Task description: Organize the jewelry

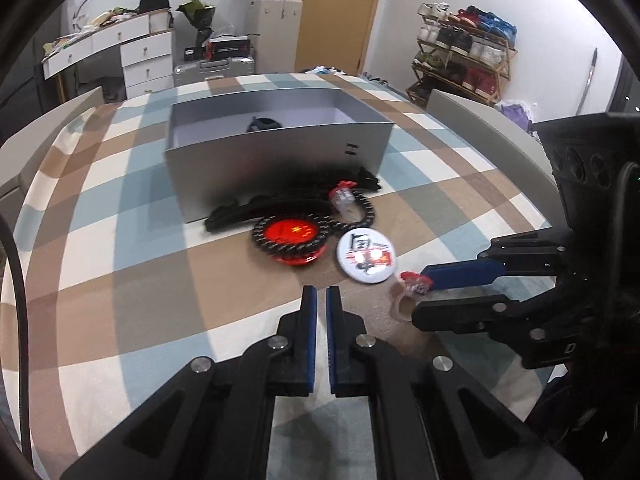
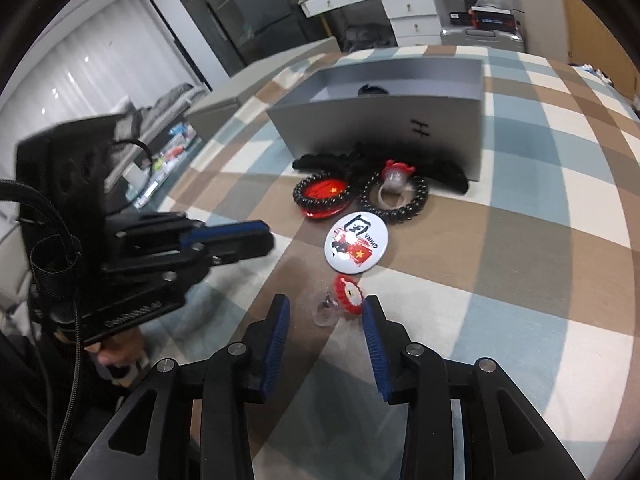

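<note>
The left gripper [image 1: 321, 294] sits at the bottom centre of its own view with its blue pads drawn nearly together and nothing between them, over bare checked bedding [image 1: 120, 264]. The right gripper [image 2: 325, 306], low in the centre of its view, stands with its jaws apart; a clear ring with a red flower top [image 2: 347, 295] lies on the cloth in the gap, close to the right-hand pad, and the pads do not press on it. In the left wrist view that same ring shows at the right, at the tips of the right gripper's fingers [image 1: 460, 274].

Just above the ring in the right wrist view lies a round white badge [image 2: 355, 247] with red and black print. Above it, left of centre, a red disc inside a black coiled hair tie [image 2: 323, 196] lies flat; beside it to the right a second black coiled tie [image 2: 416, 200] loops round another clear ring with a red top [image 2: 394, 176]. Black fabric pieces [image 2: 448, 176] lie along the foot of an open grey box [image 2: 380, 128], which stands in the upper centre. One dark item [image 2: 372, 89] shows inside the box, too small to identify.

Drawers and shelves fill the room behind.
</note>
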The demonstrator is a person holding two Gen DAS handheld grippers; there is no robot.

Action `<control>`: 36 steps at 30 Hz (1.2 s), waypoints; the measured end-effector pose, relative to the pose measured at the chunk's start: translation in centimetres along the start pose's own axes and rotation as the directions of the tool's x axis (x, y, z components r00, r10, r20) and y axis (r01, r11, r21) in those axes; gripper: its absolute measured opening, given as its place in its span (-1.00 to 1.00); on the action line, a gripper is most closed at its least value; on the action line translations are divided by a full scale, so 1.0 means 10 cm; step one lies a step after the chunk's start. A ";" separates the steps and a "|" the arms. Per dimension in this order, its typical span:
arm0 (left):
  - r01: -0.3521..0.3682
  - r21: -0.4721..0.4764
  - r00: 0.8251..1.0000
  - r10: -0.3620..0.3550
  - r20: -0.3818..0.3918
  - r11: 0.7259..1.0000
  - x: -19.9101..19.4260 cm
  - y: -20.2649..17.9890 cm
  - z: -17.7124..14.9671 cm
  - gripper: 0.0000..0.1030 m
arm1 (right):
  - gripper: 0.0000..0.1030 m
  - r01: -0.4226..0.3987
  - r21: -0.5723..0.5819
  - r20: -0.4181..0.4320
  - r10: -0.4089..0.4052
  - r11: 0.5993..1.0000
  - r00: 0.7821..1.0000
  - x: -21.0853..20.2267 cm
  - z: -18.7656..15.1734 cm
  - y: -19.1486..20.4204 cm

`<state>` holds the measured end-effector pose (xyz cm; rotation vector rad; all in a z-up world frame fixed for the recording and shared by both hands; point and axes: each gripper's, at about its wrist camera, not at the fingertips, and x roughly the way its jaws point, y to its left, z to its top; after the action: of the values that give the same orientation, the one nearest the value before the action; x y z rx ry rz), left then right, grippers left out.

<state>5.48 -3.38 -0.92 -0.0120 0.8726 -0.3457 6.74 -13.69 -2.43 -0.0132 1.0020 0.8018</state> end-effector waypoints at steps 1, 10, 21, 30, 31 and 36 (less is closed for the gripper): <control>-0.001 -0.005 1.000 0.001 -0.003 1.000 0.01 0.00 0.00 -0.99 | -0.37 0.011 -0.010 0.000 -0.011 1.000 1.000 0.01 0.01 0.01; 0.025 -0.011 1.000 -0.025 -0.012 1.000 0.12 -0.08 0.06 -0.97 | -0.93 0.039 0.015 0.061 -0.040 0.999 0.997 -0.23 -0.02 -0.08; -0.029 -0.075 1.000 0.028 -0.011 0.997 -0.02 0.17 -0.09 -0.96 | -0.48 0.010 -0.045 0.003 -0.010 0.999 1.000 0.12 0.11 0.10; -0.033 -0.091 0.999 0.032 -0.012 0.995 -0.01 0.19 -0.09 -0.96 | -0.62 0.036 -0.044 0.006 -0.036 0.998 0.999 0.18 0.17 0.11; -0.032 -0.089 0.999 0.031 -0.012 0.995 -0.01 0.19 -0.09 -0.96 | -0.64 0.024 -0.044 0.009 -0.023 0.999 1.000 0.17 0.17 0.11; -0.011 -0.071 1.000 0.010 -0.017 0.997 0.03 0.14 -0.05 -0.96 | -0.89 -0.016 -0.001 0.079 0.017 1.000 0.997 -0.08 0.12 0.02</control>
<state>5.67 -2.13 -1.70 -0.0704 0.9006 -0.3056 7.30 -13.59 -1.08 0.0260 0.9281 0.8118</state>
